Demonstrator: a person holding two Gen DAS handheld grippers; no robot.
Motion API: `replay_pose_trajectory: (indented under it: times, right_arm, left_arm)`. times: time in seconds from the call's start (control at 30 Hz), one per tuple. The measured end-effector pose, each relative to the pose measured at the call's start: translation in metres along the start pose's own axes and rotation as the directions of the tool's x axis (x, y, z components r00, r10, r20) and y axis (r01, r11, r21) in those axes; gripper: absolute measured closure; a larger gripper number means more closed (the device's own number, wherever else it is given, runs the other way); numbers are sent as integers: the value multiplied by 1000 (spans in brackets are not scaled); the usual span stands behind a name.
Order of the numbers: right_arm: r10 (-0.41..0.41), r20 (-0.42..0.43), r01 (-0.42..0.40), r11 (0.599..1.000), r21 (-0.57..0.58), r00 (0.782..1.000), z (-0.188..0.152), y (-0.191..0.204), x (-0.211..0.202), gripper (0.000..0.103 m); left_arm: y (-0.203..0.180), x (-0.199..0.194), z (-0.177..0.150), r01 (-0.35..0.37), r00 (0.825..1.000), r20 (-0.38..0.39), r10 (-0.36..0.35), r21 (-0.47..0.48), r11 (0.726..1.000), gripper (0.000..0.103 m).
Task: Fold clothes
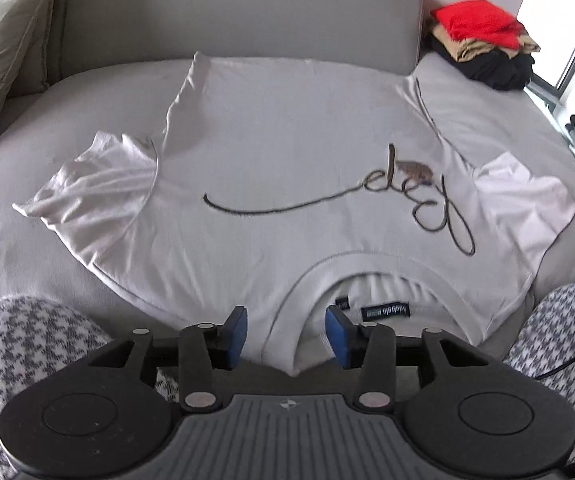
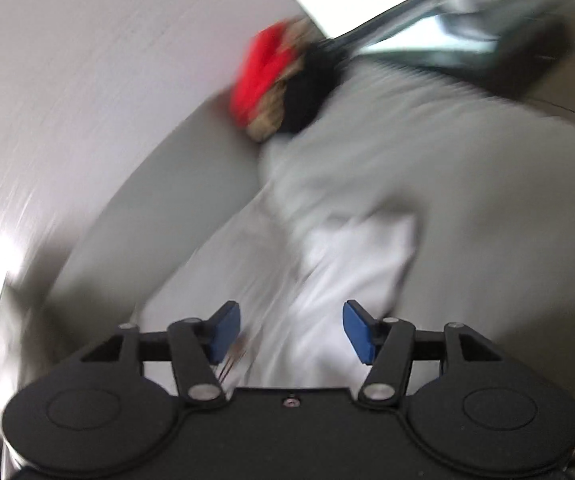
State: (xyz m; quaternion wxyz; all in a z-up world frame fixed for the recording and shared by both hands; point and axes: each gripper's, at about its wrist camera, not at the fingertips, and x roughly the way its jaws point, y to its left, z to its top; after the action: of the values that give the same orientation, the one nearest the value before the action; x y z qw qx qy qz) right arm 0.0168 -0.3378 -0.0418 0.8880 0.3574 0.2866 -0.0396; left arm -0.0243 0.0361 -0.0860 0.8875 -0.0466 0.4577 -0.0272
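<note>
At frame centre lies a white T-shirt (image 1: 271, 168) with black script lettering (image 1: 419, 200); grey sofa (image 1: 227, 20) behind; red, tan and black folded clothes (image 1: 483, 44) upper right; houndstooth trousers (image 1: 27, 344) lower corners.

Daylight enters from the window (image 1: 563, 28) at two o'clock, blown out white. The left wrist view is fairly sharp, edges bowed; the right wrist view is heavily motion-smeared.

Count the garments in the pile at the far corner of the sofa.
3 visible: a red one on top, a tan one beneath it, and a black one at the bottom. More may be hidden within the pile.
</note>
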Motion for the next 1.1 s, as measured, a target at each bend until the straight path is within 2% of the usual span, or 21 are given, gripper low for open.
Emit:
replay_pose_trajectory:
  times: [0.07,0.13,0.23,0.47,0.53,0.6,0.67,0.83,1.0,1.1]
  right_arm:
    - [-58,43,55,996,77,997,17,-24,6,61]
    - [-98,18,95,987,131,995,26,-46,18,63]
    - [-52,-10,52,978,202,999,29,-70,27,69]
    - [5,-40,-3,998,62,999,39,-64,47,71]
    - [4,-44,-2,999,45,999,40,-61,51,79]
    - [2,-47,-1,1000,28,999,40,-57,54,95]
    - [11,-35,-9,999,33,999,40,-55,52,98]
    - [32,18,-33,998,59,999,44,-44,40,99]
    - [-1,50,8,990,-138,999,40,9,36,99]
    - [8,40,6,945,-328,999,25,55,36,99]
  left_arm:
    - [2,0,0,6,1000,-3,-6,-7,1000,58]
    - [4,2,-1,7,1000,-14,-7,-9,1000,58]
    - [6,4,-1,0,1000,-18,0,-2,1000,58]
    - [0,9,-1,3,1000,-26,-3,13,1000,57]
    - [-1,9,-2,6,1000,-28,-6,19,1000,56]
    - [-1,9,-3,7,1000,-30,-7,18,1000,56]
    - [0,8,-2,6,1000,-28,-6,13,1000,56]
    - [-1,5,-2,21,1000,-12,-21,11,1000,56]
    - [2,2,-6,36,999,-2,-36,-1,999,56]
    - [3,0,-9,45,999,3,-45,-9,999,56]
